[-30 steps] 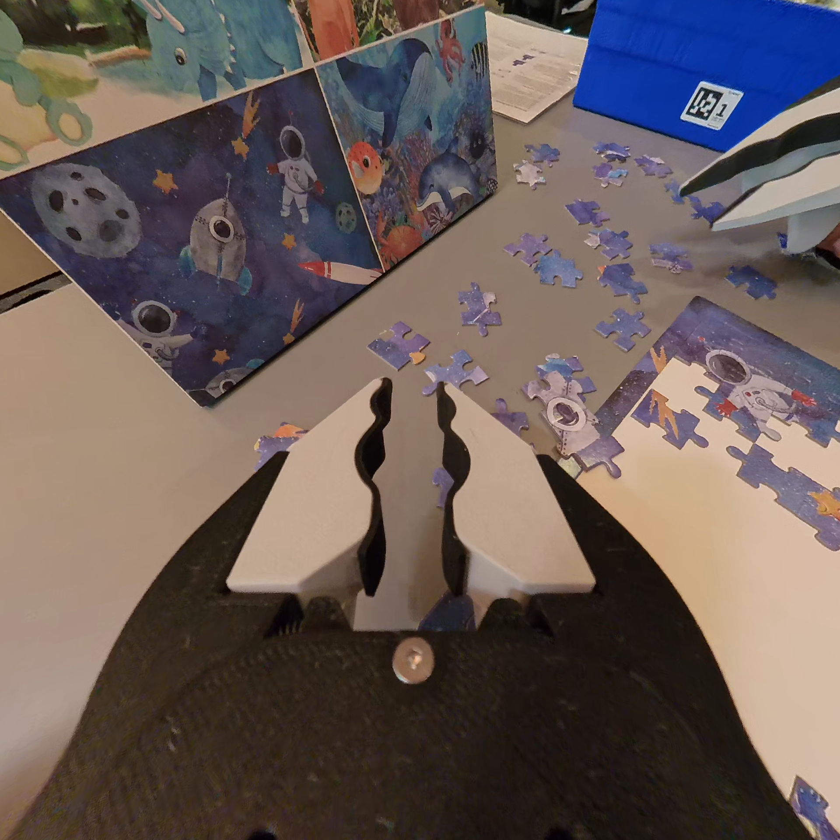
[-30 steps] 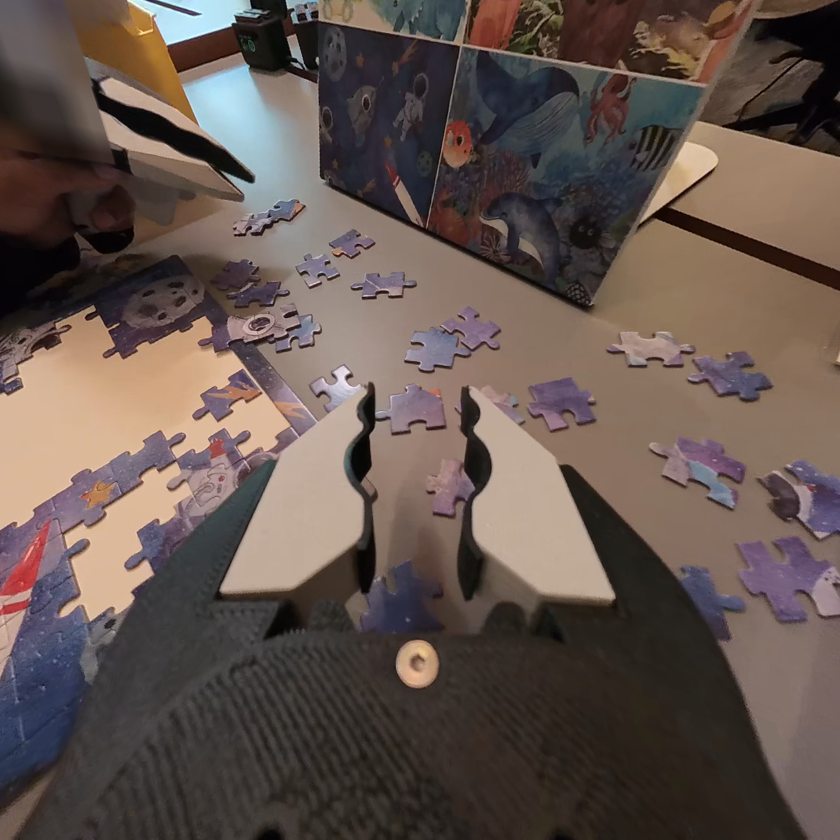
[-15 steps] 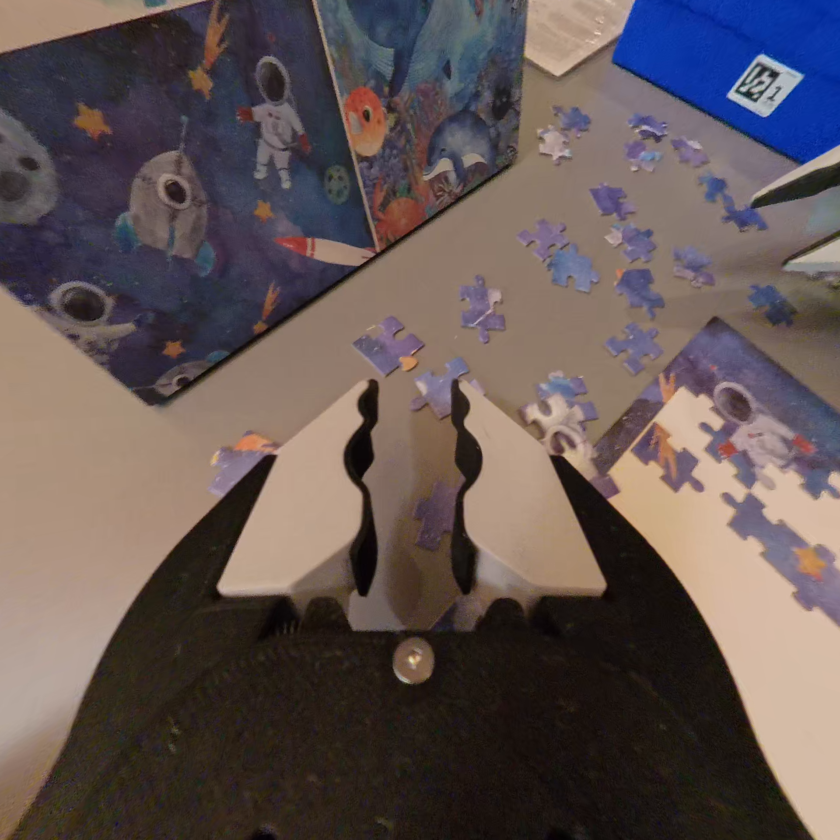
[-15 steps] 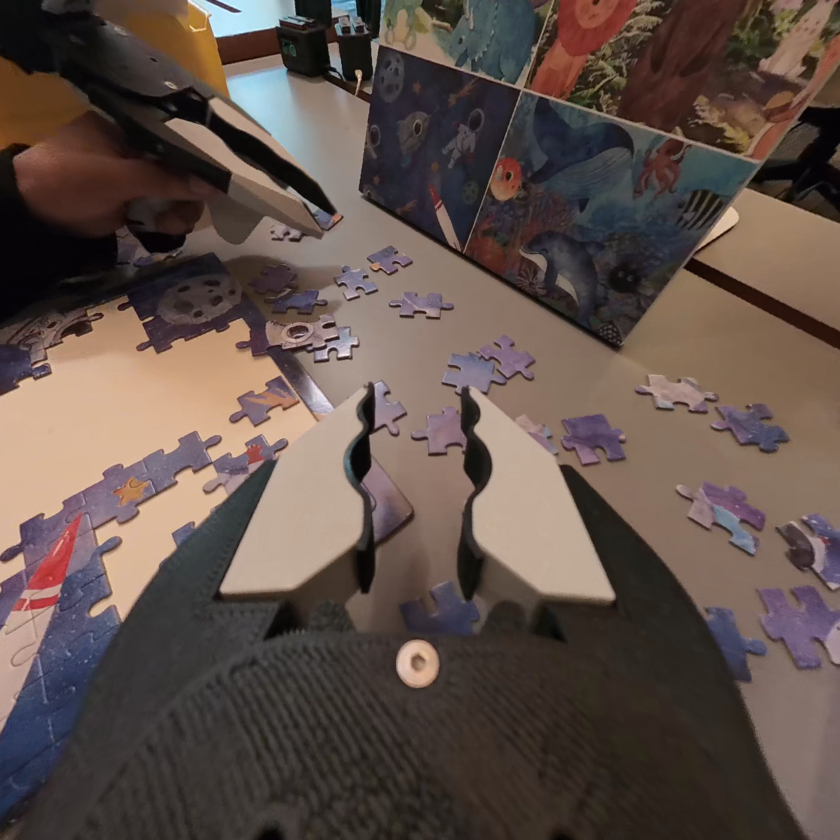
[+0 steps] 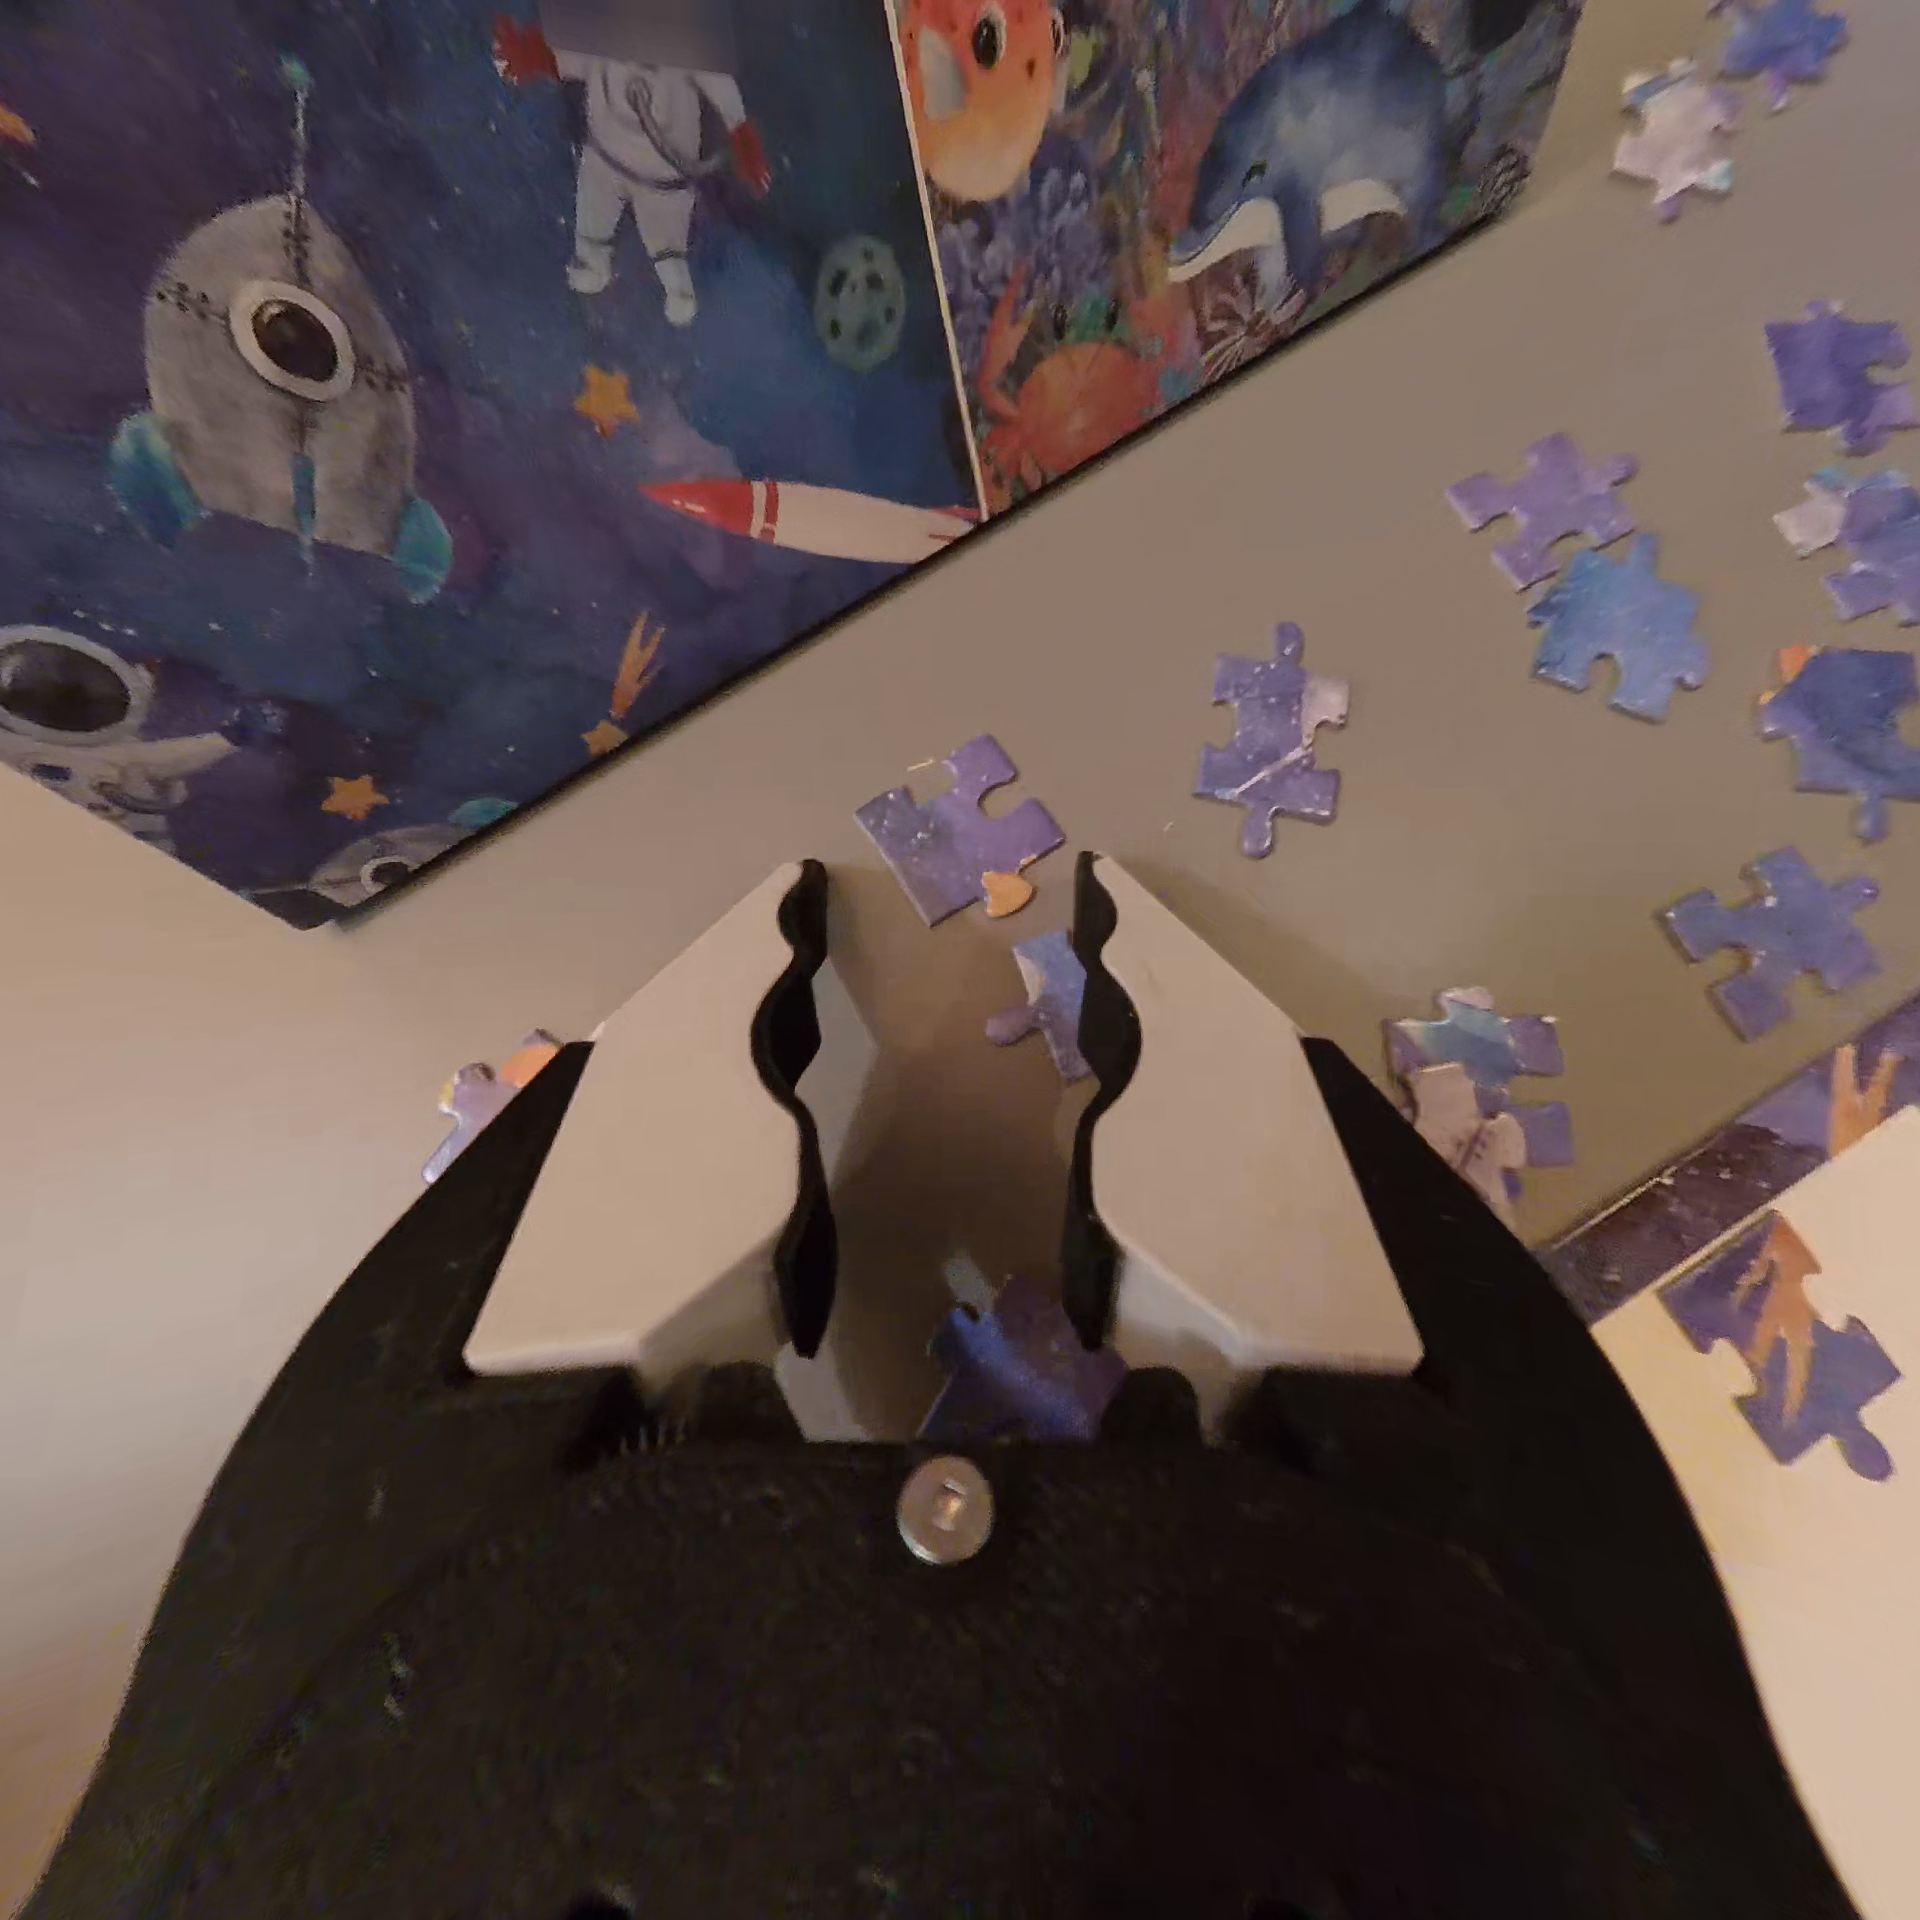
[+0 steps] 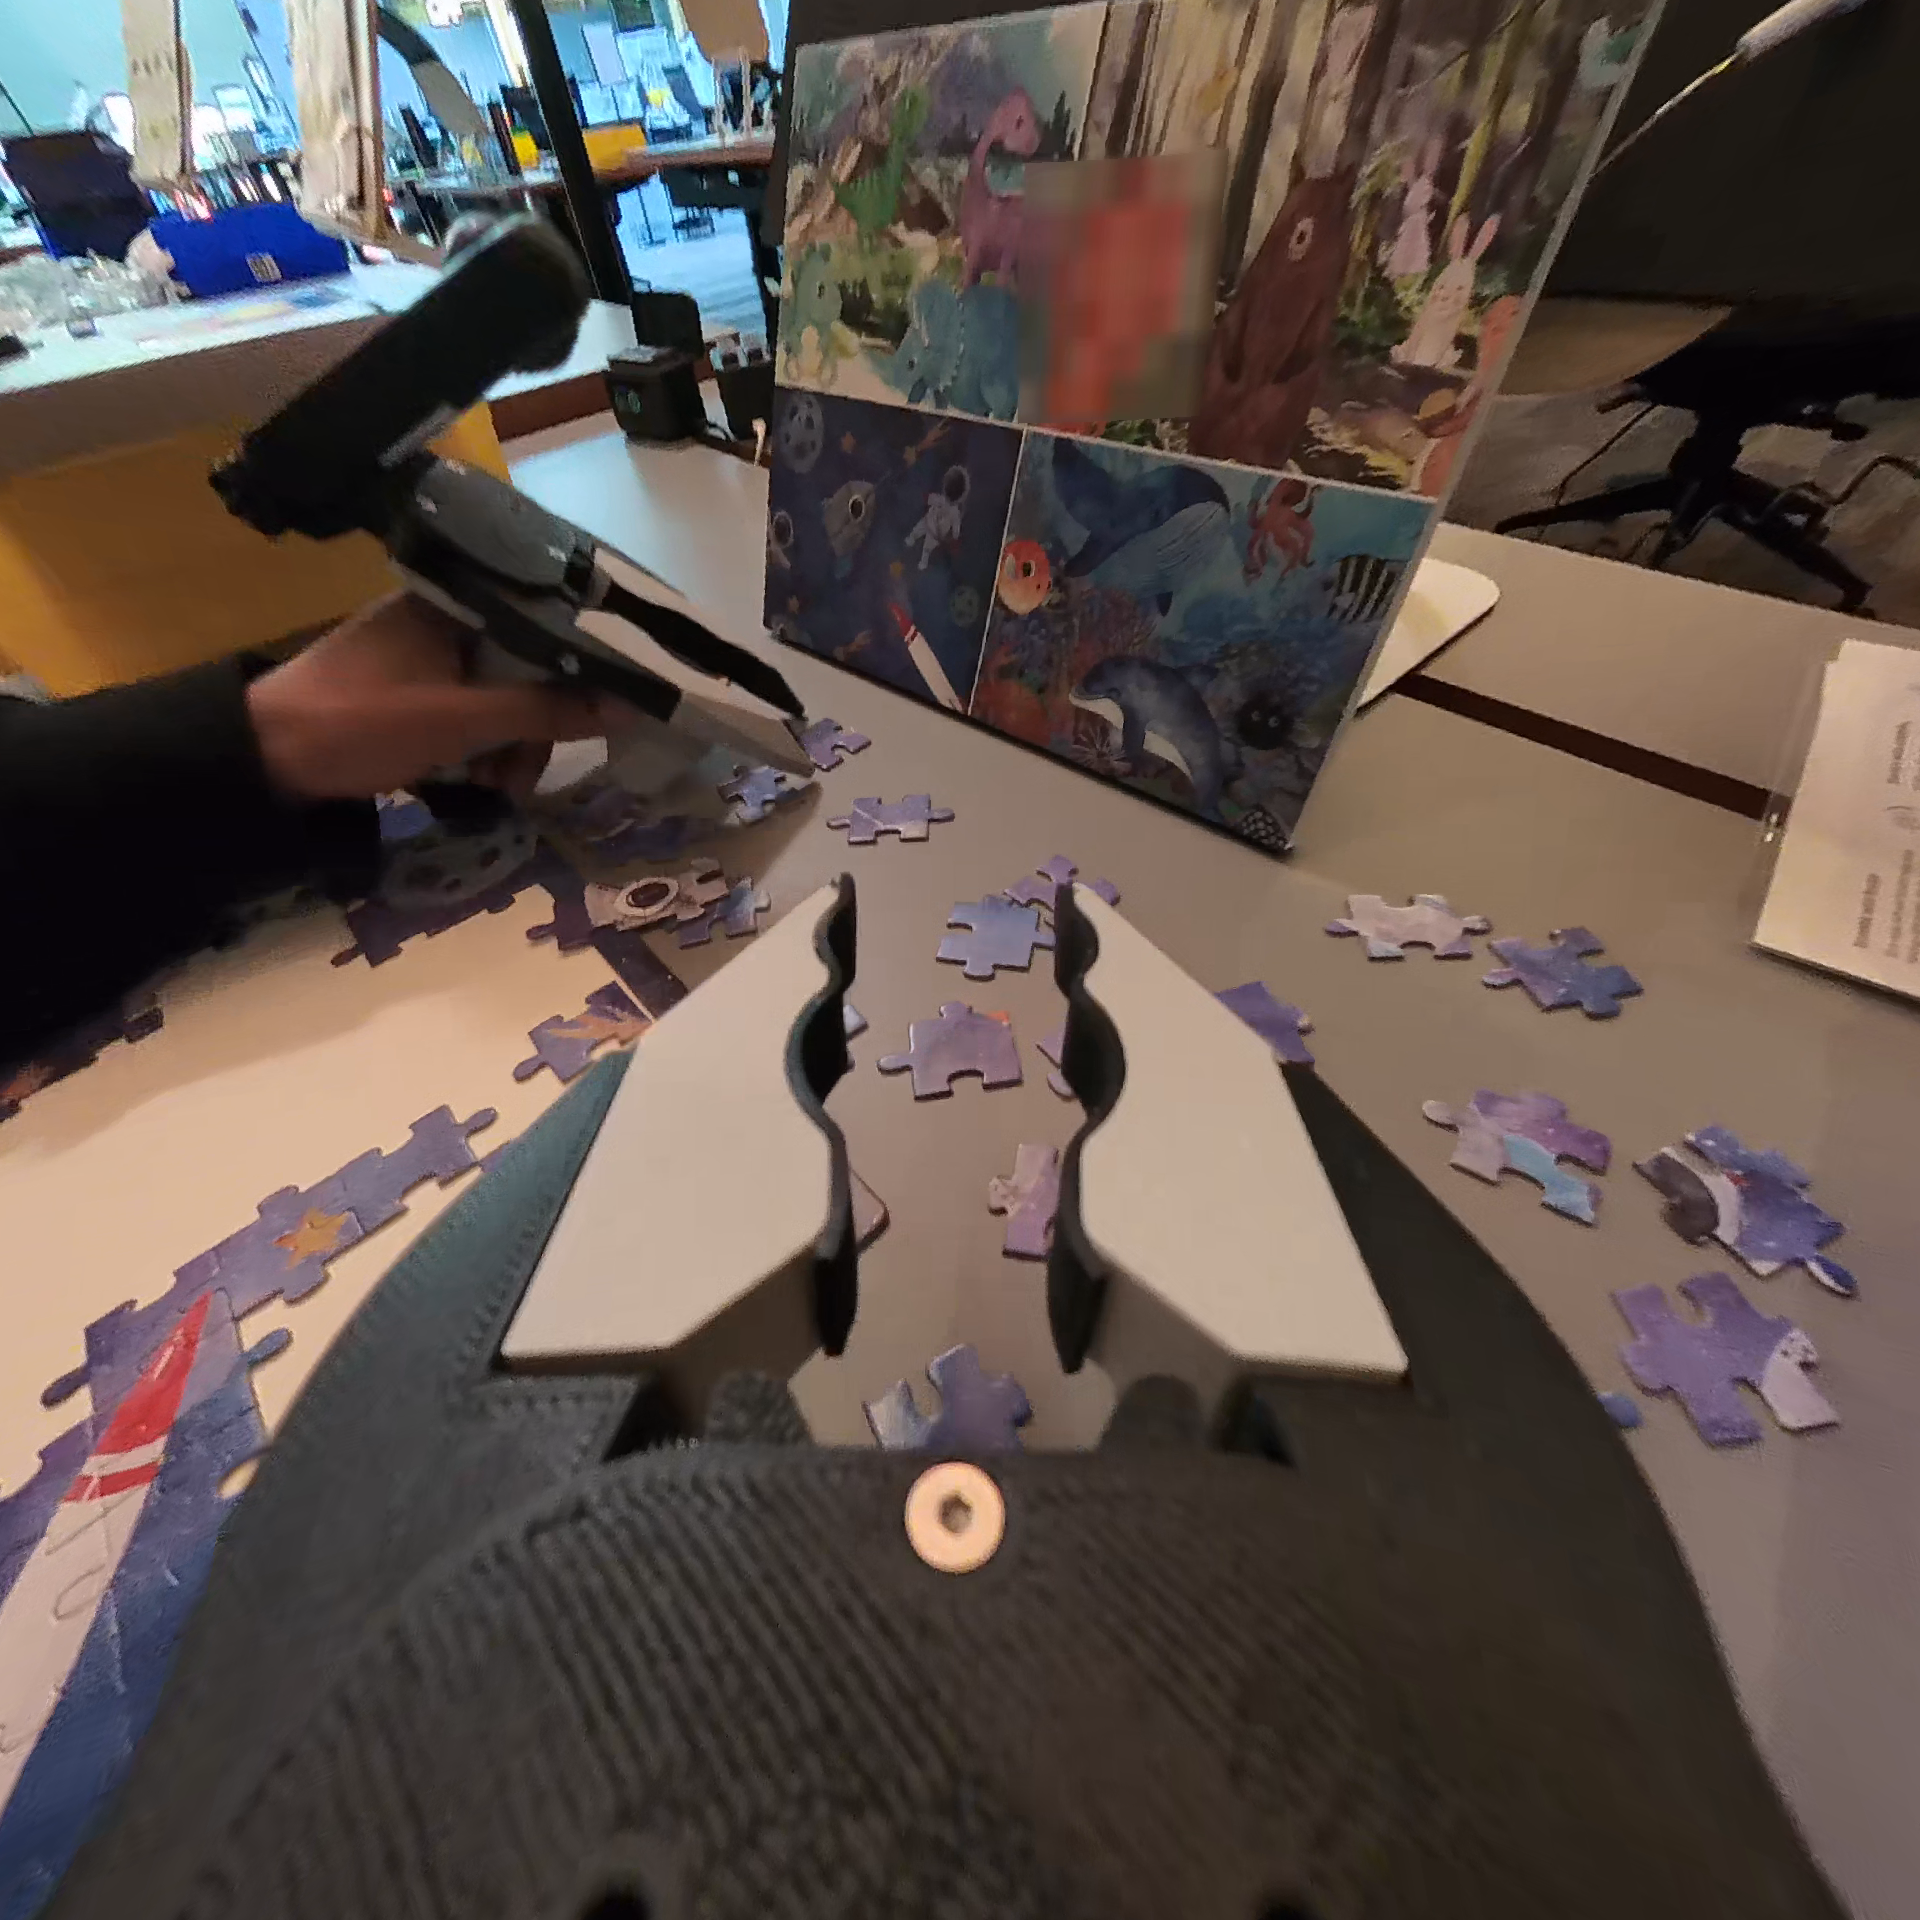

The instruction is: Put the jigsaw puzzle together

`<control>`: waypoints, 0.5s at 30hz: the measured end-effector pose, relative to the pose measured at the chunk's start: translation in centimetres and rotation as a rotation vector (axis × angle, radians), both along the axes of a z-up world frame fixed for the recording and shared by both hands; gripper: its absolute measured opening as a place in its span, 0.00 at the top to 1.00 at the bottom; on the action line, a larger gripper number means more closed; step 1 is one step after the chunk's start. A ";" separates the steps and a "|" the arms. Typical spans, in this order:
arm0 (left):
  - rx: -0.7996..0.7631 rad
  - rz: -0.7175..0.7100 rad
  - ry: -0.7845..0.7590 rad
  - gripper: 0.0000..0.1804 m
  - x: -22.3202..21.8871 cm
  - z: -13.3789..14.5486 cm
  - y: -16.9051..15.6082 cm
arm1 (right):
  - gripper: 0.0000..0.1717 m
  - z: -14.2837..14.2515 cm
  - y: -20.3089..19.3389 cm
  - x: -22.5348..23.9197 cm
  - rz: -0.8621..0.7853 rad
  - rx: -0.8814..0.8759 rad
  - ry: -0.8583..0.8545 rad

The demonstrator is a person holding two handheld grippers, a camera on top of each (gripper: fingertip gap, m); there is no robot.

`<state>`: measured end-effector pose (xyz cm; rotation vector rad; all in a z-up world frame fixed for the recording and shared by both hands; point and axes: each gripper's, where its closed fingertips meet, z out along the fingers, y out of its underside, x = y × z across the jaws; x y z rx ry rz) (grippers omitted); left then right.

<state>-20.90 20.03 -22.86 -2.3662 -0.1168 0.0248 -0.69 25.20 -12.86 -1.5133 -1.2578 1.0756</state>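
My left gripper (image 5: 945,871) is open and low over the grey table (image 5: 1143,582). A purple puzzle piece with an orange spot (image 5: 961,826) lies just ahead of its fingertips, not pressed by either pad. A second piece (image 5: 1049,1003) lies on the table by the right finger. In the right wrist view the left gripper (image 6: 795,732) points down at a purple piece (image 6: 831,740). My right gripper (image 6: 956,891) is open and empty, above loose pieces such as a blue-purple piece (image 6: 961,1049). A partly built space puzzle sits on a pale board (image 6: 260,1039).
An upright picture box (image 6: 1091,582) stands behind the pieces and fills the upper left of the left wrist view (image 5: 468,416). Loose pieces (image 6: 1538,971) spread to the right. A printed sheet in a clear stand (image 6: 1849,831) is at far right. A hand (image 6: 395,707) holds the left gripper. About 25 cm separates my left fingertips from my right.
My left gripper moved forward and down toward the piece with the orange spot, and its jaws opened wider. My right gripper tilted up and drew back a little; its jaws kept their gap.
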 end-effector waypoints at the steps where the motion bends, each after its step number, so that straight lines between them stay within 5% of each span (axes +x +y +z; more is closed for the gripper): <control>1: -0.010 0.007 0.028 0.75 -0.1 -0.1 -0.1 | 0.79 0.3 0.1 0.1 -0.005 0.001 0.011; 3: -0.017 -0.014 0.062 0.87 0.2 -0.1 -0.2 | 0.79 0.5 0.4 0.3 -0.015 0.003 0.024; 15: 0.059 -0.110 0.148 0.88 1.7 3.4 -3.0 | 0.78 -0.3 0.9 0.3 -0.003 -0.060 0.030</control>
